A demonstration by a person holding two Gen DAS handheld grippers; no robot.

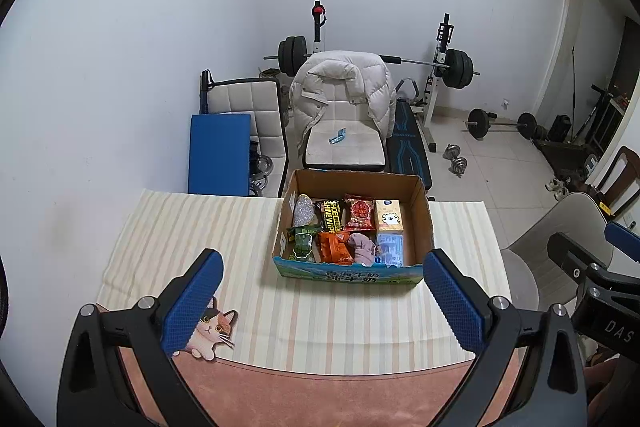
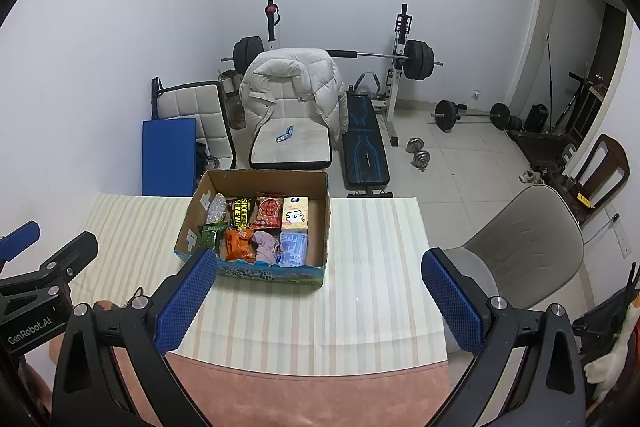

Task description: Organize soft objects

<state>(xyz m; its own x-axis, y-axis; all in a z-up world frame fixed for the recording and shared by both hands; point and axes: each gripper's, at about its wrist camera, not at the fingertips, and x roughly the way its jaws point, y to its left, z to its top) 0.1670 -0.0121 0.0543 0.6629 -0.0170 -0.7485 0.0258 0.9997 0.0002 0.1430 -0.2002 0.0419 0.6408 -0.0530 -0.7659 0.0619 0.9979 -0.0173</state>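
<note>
Left gripper [image 1: 322, 291]: black frame, blue knurled pads [image 1: 192, 301], silver screws at the finger pivots. Right gripper [image 2: 318, 291]: same build. White "GenRobot.AI" lettering on one black body, "DAS" on the other.

The desk [image 1: 360, 399] is covered by a salmon-pink surface overlaid with a cream cloth striped in pale peach [image 1: 320, 327]. A brown cardboard box with a blue-and-green printed front [image 1: 348, 273] is shown holding packets: a black packet lettered in yellow [image 1: 330, 214], a red packet [image 1: 359, 214], an orange packet [image 1: 334, 247], a green packet [image 1: 303, 241], a pale yellow carton with a white bear print [image 1: 389, 215], a light blue pack [image 1: 390, 249], a silvery glittered item [image 1: 303, 209] and a mauve crumpled cloth [image 1: 362, 247]. An orange, white and brown cat-shaped cutout [image 1: 210, 335] is seen. Blue textured pads on black frames mark the left tool [image 1: 324, 299] and the right tool [image 2: 320, 299].
</note>
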